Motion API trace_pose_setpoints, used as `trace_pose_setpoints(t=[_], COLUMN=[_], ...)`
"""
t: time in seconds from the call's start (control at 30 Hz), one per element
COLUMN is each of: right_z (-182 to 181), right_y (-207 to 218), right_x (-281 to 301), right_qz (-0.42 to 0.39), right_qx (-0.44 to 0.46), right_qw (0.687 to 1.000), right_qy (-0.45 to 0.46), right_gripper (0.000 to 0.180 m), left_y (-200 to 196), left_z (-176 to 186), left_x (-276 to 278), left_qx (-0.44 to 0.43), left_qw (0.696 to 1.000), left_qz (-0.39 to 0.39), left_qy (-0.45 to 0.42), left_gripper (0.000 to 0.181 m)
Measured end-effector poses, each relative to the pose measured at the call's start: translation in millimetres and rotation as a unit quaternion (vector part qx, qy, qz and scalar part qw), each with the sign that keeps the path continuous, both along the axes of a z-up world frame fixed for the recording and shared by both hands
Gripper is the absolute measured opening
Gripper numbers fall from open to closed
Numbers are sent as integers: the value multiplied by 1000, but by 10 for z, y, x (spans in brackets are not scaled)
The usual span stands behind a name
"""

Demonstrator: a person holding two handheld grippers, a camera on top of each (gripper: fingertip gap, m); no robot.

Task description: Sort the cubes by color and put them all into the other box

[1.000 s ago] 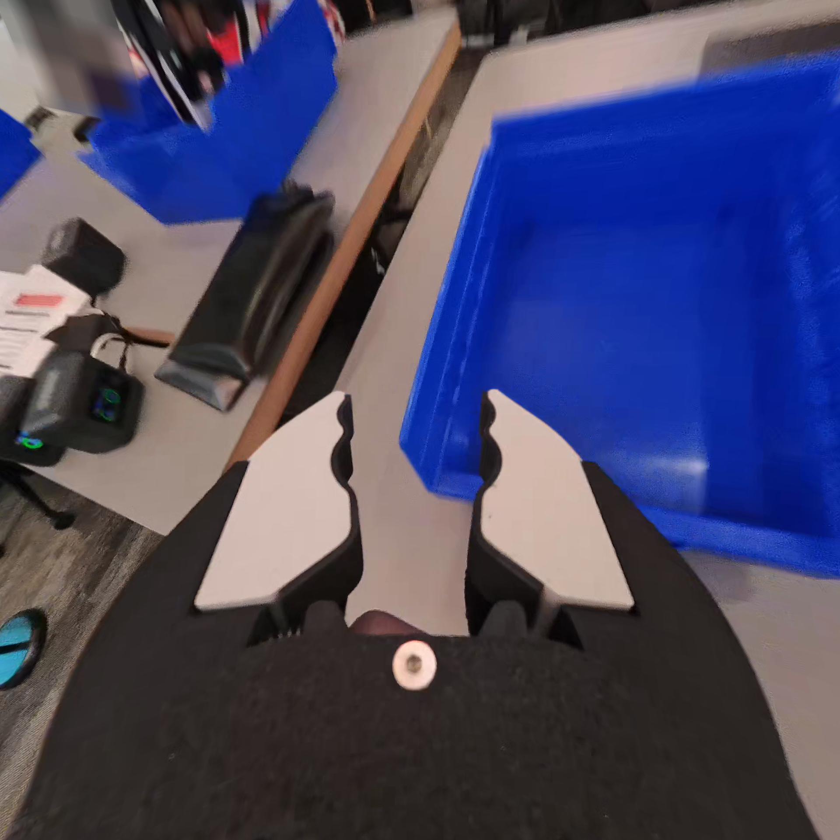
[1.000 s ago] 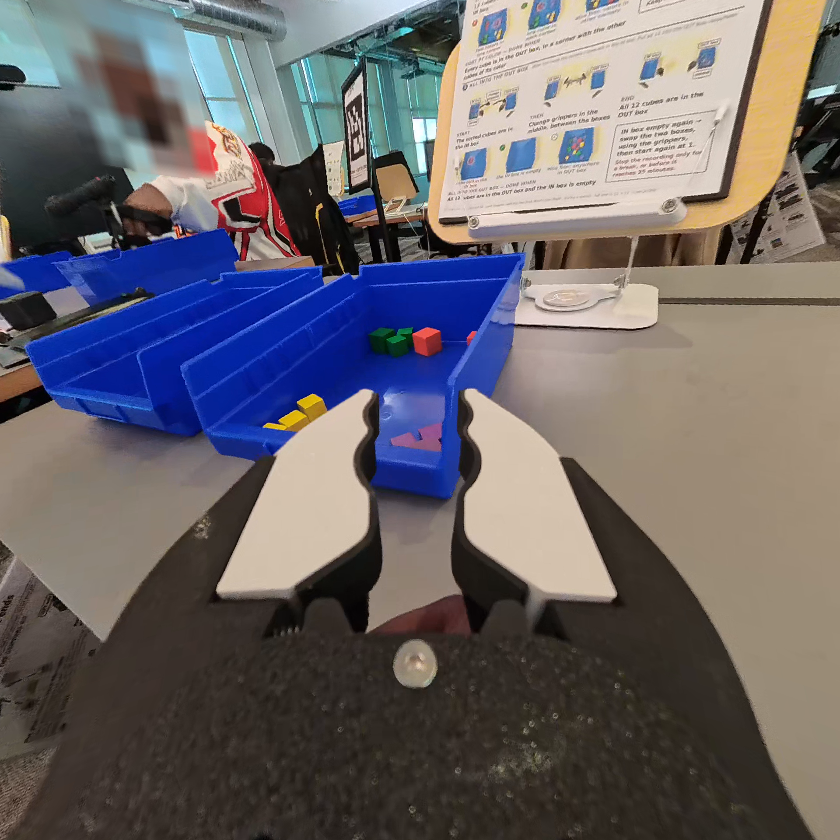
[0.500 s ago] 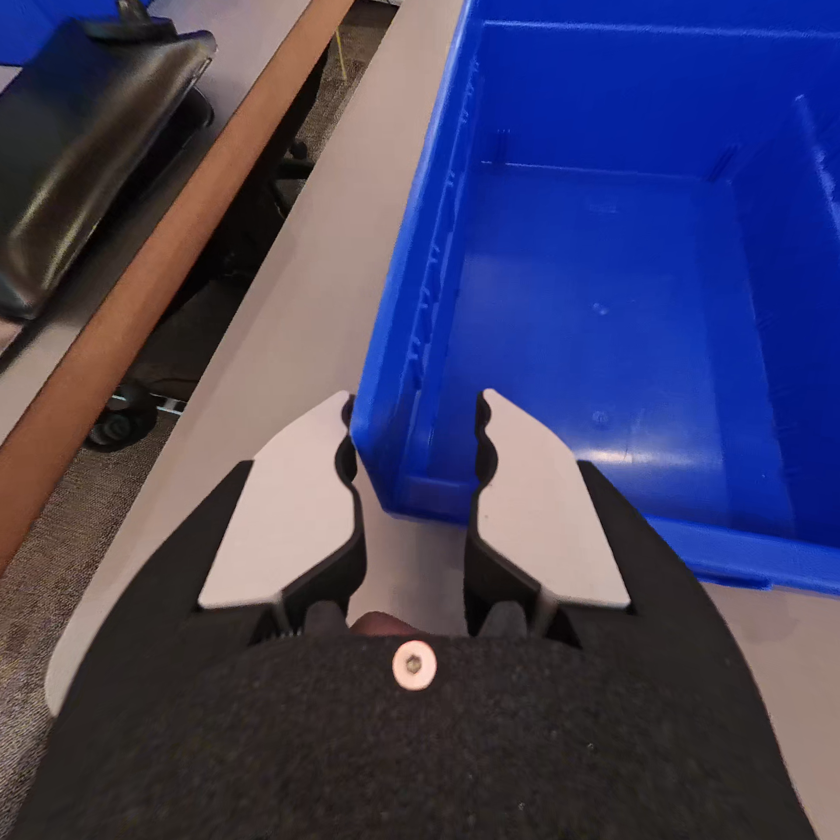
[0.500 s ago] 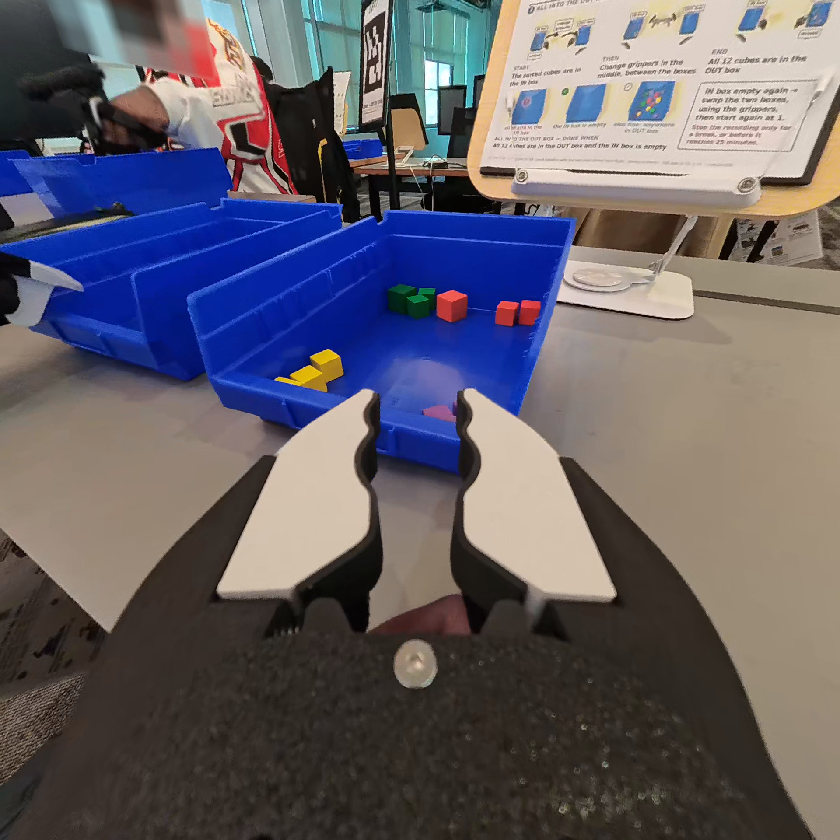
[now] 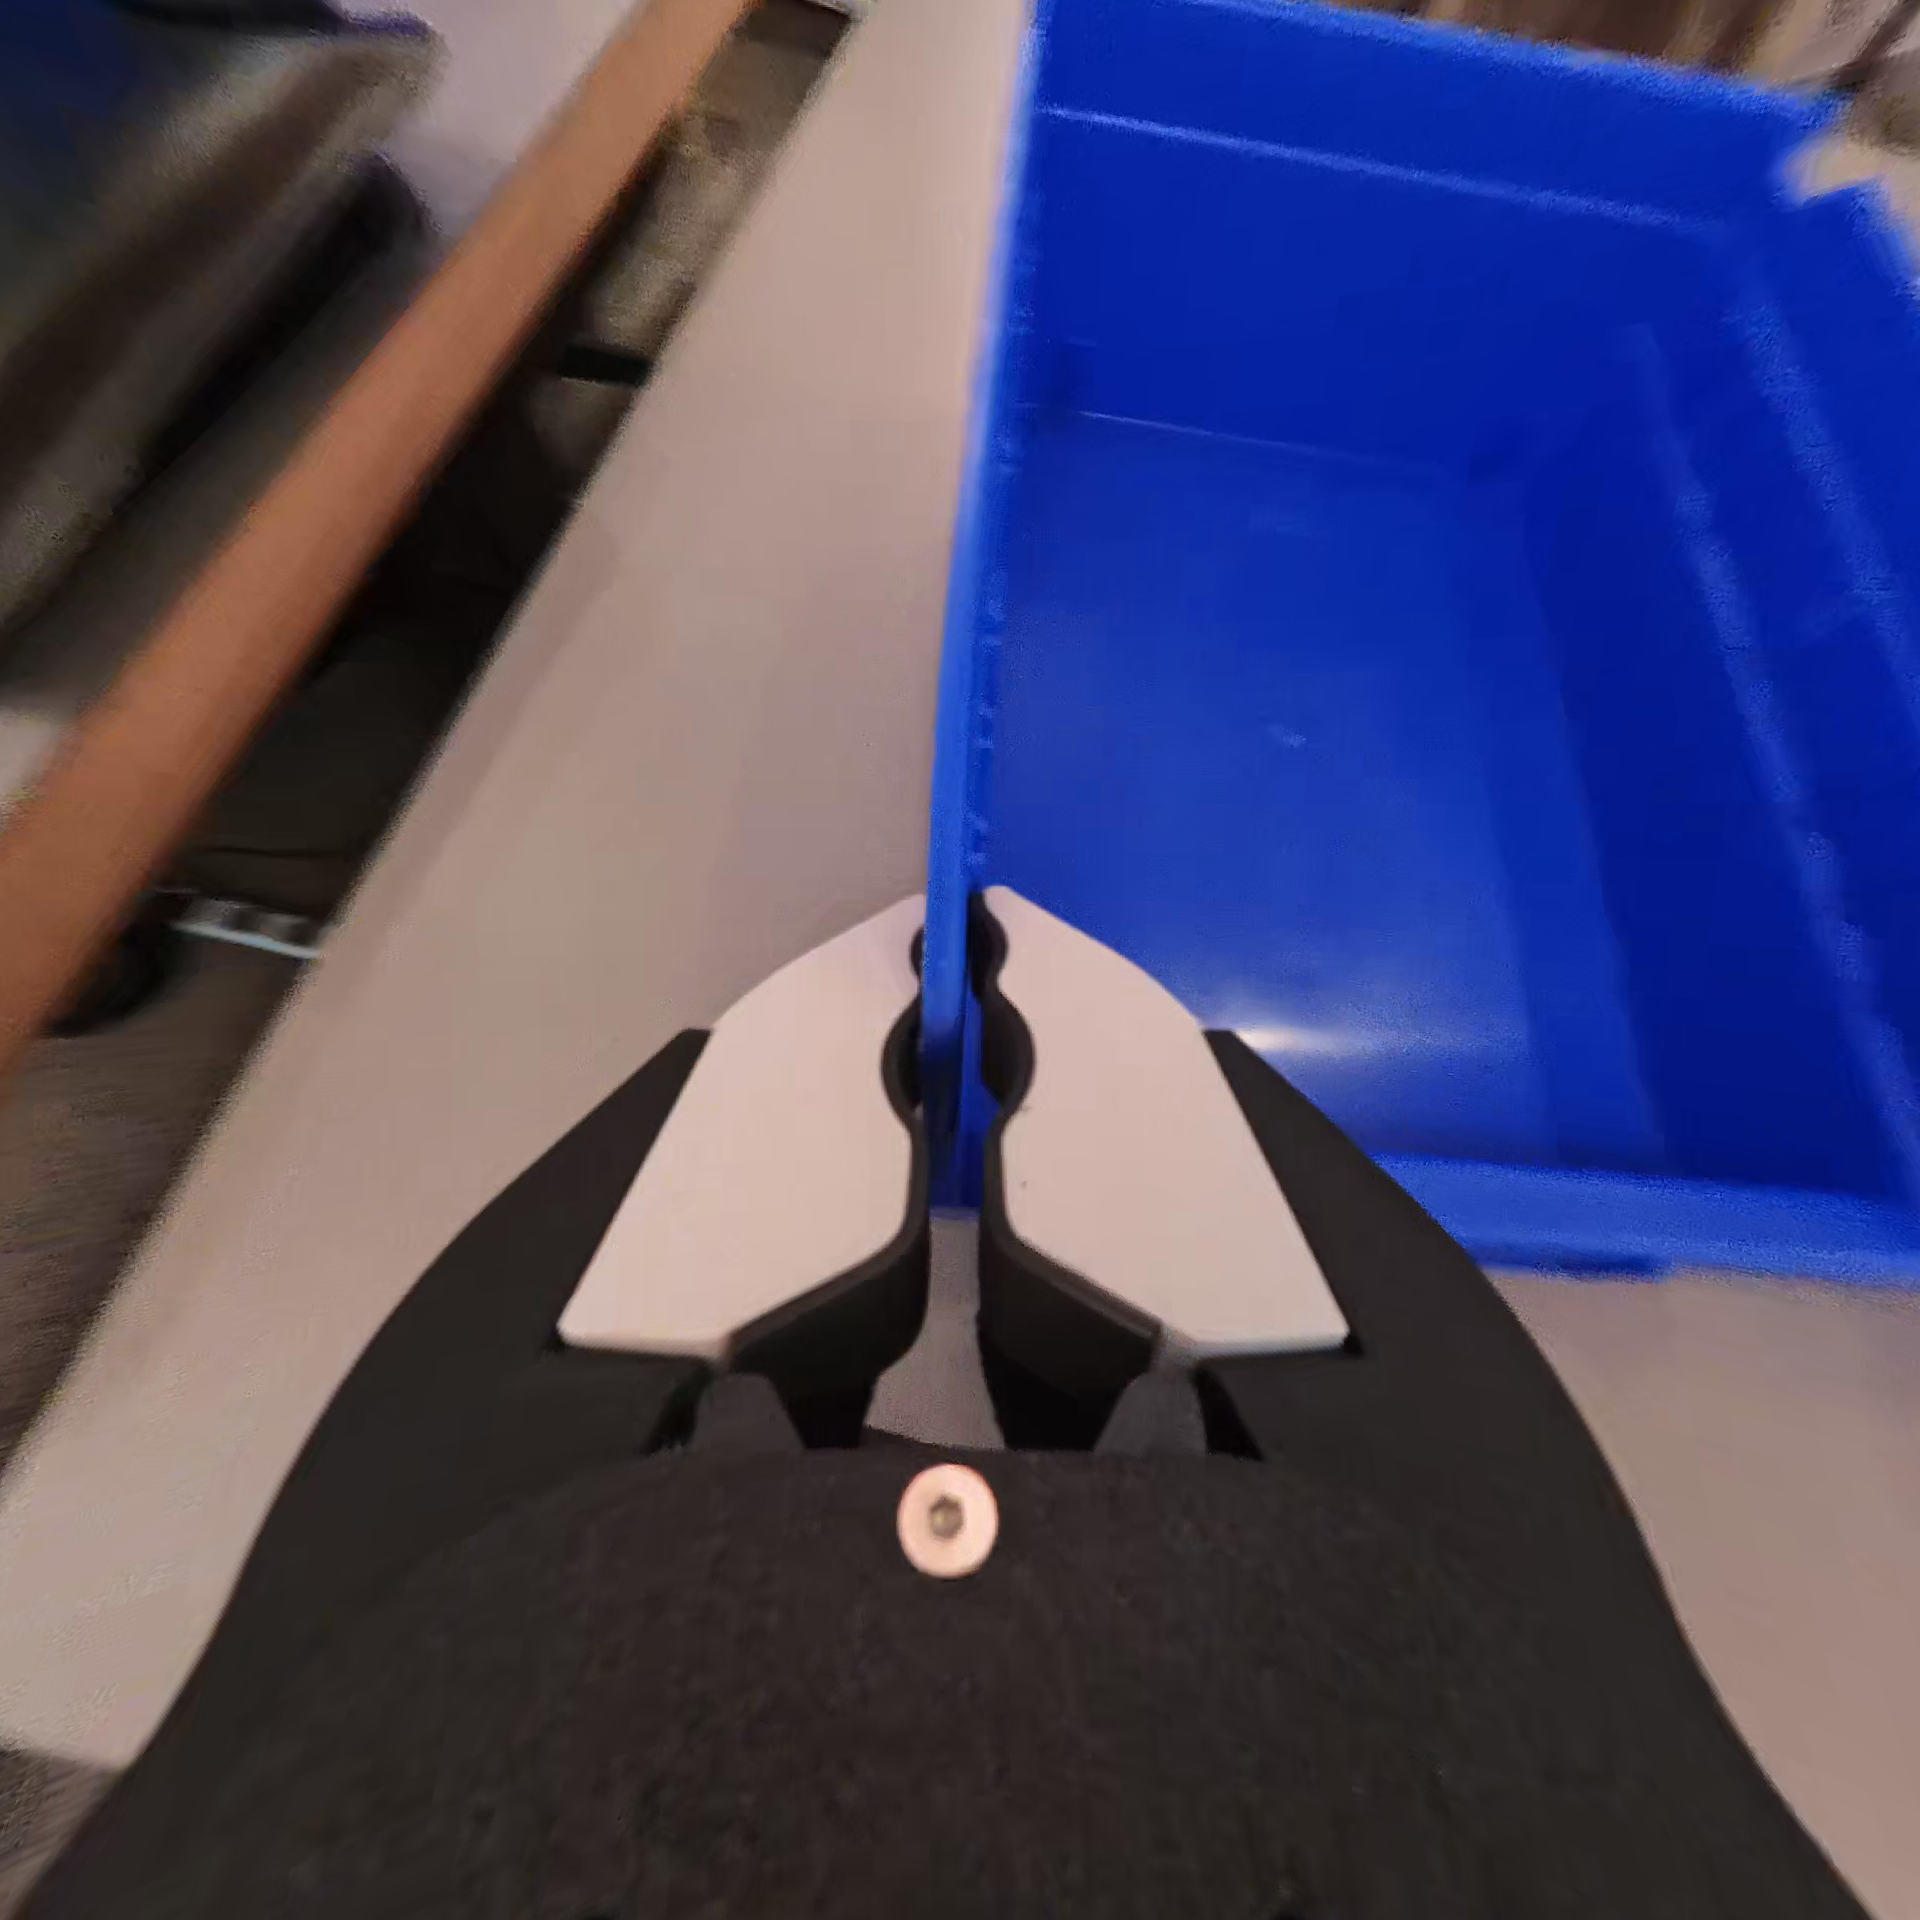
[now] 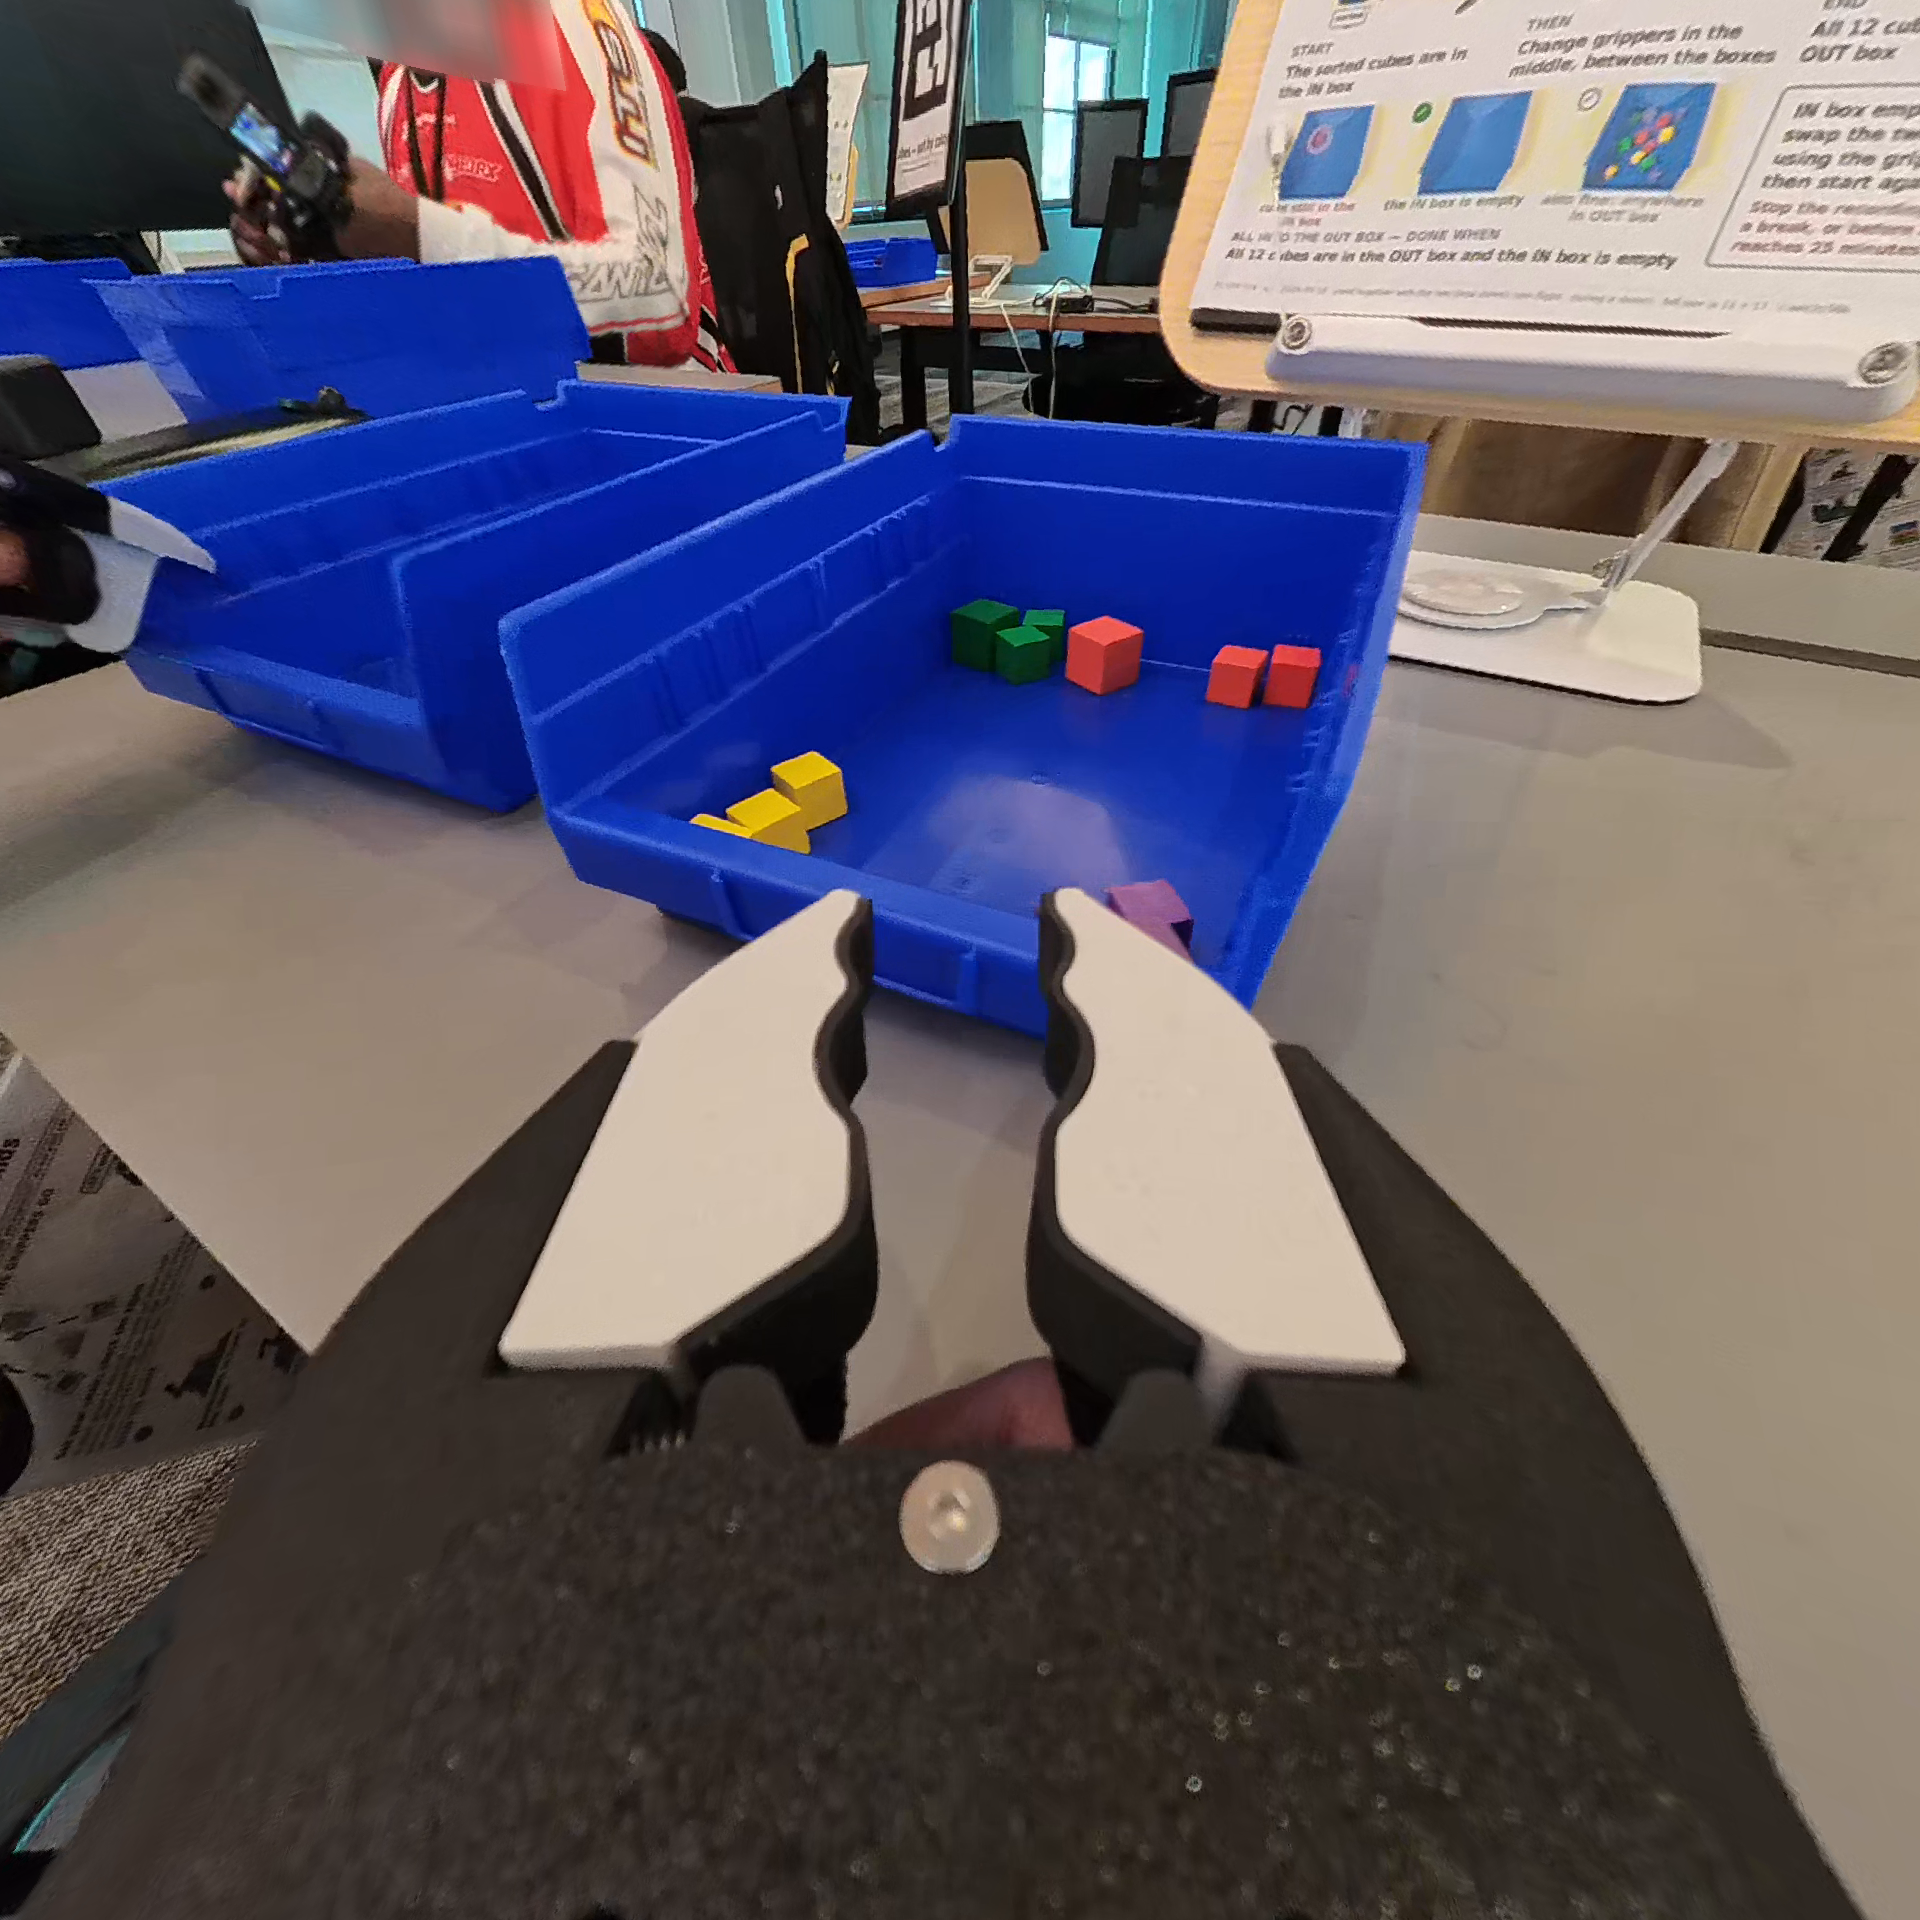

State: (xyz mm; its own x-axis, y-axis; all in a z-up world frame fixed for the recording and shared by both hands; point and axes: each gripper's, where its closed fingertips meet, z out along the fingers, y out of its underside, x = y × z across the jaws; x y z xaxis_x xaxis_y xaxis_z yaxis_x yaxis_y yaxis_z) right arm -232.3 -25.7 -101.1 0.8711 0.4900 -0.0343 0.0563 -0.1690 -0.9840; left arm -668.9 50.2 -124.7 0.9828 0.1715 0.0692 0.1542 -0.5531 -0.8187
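1. Blue moulded plastic — empty bin (image 5: 1403, 727), left wrist view. Stands on the grey table (image 5: 675, 727); no cubes inside. Thin side wall, stiff and probably light; likely to slide or tip if pulled. Left gripper (image 5: 948, 914) is clamped on that wall at the near corner, one finger inside, one outside.

2. Painted wood, by the look — cubes, right wrist view. All lie in the nearer blue bin (image 6: 1351, 675): green cubes (image 6: 1003, 636) at the far wall, three red cubes (image 6: 1103, 652) beside them, yellow cubes (image 6: 792, 805) near-left, purple cubes (image 6: 1148, 906) near-right. Small, rigid, light; best taken across flat opposite faces. Right gripper (image 6: 954, 914) hovers before the bin's front lip, fingers parted, holding nothing.
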Motion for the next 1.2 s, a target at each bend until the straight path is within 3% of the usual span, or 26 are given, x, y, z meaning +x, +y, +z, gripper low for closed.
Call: trace_pose_setpoints(t=[0.07, 0.17, 0.33, 0.47, 0.53, 0.63, 0.67, 0.77, 0.87, 0.97, 1.1, 1.2], right_z=[-7, -38, -171, -158, -223, -273, -237, -9, 583, 1167, 1590, 1579], right_y=[-44, -246, -525, -490, -371, -312, -260, -277, -414, -441, -264, -185], right_x=[-130, -626, -1631, -2050, -2073, -2067, -1982, -1839, -1556, -1023, 181, 1437], right_qz=[18, 93, 171, 141, 116, 129, 107, 92, 71, 38, -69, -176], right_qx=[-12, -61, -67, -50, -53, -100, -100, -59, 33, 84, 115, 91], right_qw=[1000, 992, 983, 989, 992, 986, 989, 994, 995, 994, 990, 980], right_qy=[12, 52, -2, -4, -19, 22, 26, 29, 56, 66, 42, 21], right_gripper=[30, 31, 47, 56, 53, 25, 5, 3, 3, 3, 4, 4], left_y=[-118, -496, -1371, -1845, -1954, -2048, -2069, -2158, -2223, -2035, -1394, -952], left_z=[-3, 0, 11, 17, 20, 33, 72, 391, 932, 1454, 1817, 1809], left_x=[68, 104, 297, 527, 654, 785, 832, 1013, 1254, 1724, 2821, 4062], left_qx=[8, 9, 34, 57, 61, 62, 70, 118, 183, 236, 255, 245], left_qw=[1000, 1000, 995, 992, 991, 989, 988, 978, 962, 957, 951, 938], left_qz=[-5, 21, 85, 103, 92, 87, 86, 90, 86, 29, -93, -203], left_qy=[-30, 15, 34, 53, 73, 102, 106, 143, 181, 169, 149, 134], left_gripper=[2, 3, 3, 4, 5, 5, 6, 7, 6, 6, 6, 7])
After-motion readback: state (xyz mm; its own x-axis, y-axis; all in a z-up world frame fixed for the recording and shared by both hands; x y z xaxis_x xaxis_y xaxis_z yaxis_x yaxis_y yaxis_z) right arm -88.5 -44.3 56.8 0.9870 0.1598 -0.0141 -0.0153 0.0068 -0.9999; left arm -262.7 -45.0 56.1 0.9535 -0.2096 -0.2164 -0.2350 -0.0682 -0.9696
